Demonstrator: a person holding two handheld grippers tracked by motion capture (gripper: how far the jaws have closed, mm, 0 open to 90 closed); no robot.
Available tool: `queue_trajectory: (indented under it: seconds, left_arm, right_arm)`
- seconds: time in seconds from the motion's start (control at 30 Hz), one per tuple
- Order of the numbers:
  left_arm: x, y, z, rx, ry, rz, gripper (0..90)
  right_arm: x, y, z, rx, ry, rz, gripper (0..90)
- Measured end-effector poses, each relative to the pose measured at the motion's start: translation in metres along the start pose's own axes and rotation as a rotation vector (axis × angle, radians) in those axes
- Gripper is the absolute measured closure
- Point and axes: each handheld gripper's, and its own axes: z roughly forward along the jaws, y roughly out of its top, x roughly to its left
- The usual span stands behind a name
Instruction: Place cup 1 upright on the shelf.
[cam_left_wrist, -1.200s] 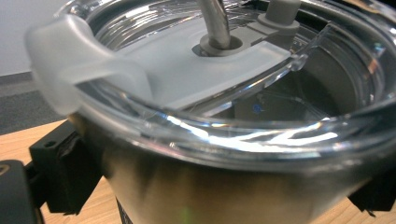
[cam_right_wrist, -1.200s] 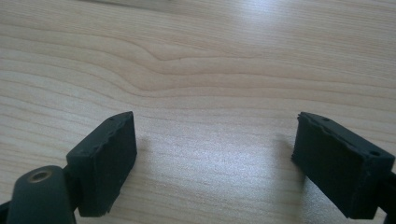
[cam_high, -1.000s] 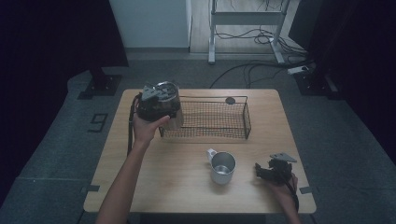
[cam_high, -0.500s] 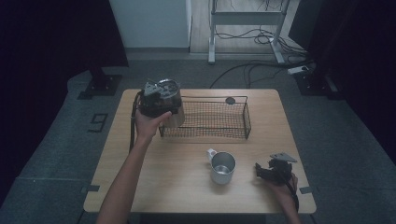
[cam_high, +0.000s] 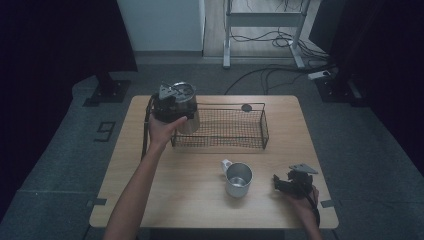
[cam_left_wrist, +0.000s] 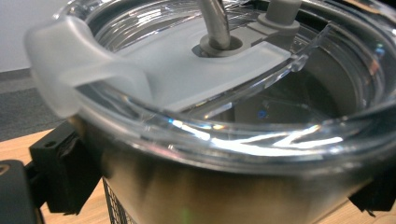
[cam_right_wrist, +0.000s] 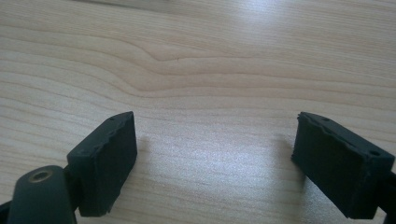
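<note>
my left gripper was closed on the steel tumbler, one black jaw on each side of the wall just under the clear lid, with the metal straw standing up through the lid. i held the tumbler upright in the air at the left end of the wire basket, low against the near-left corner. from the high view i could not tell whether its base was past the rim or only beside it.

my right gripper sat on the table at the near right, its jaws open with only bare wood between them, well apart from the steel mug near the middle.

as i judged it, the step in hand was setting the tumbler down inside the basket. to do that well i wanted to:

- keep the tumbler upright, since the grip was high and the weight hung below it
- carry the base fully over the mesh floor before lowering, so it would not catch the top wire
- lower straight down and slowly, until the base sat flat
- let go only once it stood by itself, then draw the jaws back level, clear of the lid's tab and the straw

the smooth steel could slip or swing if i hurried.
</note>
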Motion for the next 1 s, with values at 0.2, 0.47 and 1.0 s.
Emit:
queue_trajectory:
  seconds: [0.2,0.47,1.0]
  left_arm:
    - [-0.005,0.003,0.007,0.002,-0.009,0.011,4.2]
    - [-0.010,0.003,0.017,0.014,-0.013,0.022,4.2]
    - [-0.008,0.003,0.037,0.039,-0.005,0.013,4.2]
  right_arm:
    - [0.000,0.000,0.000,0.000,0.000,0.000,13.3]
    - [0.000,0.000,0.000,0.000,0.000,0.000,13.3]
    - [0.000,0.000,0.000,0.000,0.000,0.000,13.3]
